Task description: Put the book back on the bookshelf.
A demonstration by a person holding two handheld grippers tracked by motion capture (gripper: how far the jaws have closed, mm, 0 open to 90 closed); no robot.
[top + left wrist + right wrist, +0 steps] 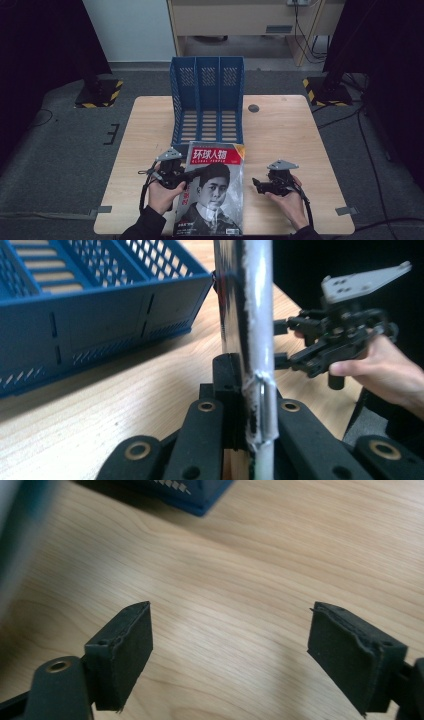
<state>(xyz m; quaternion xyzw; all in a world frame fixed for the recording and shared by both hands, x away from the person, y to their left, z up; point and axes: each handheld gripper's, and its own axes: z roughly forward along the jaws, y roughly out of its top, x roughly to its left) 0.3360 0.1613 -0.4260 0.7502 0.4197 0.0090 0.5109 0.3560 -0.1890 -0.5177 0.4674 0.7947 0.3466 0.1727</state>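
A magazine [215, 195] with a red title band and a portrait cover is lifted at the table's near middle, its top edge by the blue rack. My left gripper [196, 174] is shut on its left edge. In the left gripper view the magazine [256, 315] stands edge-on between the jaws of the left gripper [245, 390]. My right gripper [256, 185] hovers just right of the magazine, open and holding nothing. Its pads [125, 650] stand wide apart over bare wood, and the right gripper [280, 344] also appears beyond the magazine.
A blue three-slot file rack [207, 90] lies on its back on the wooden table [280, 130], its open top facing away from me; its side wall [100, 315] is close. A dark round hole [253, 108] sits right of it. Striped stand bases [97, 94] flank the table.
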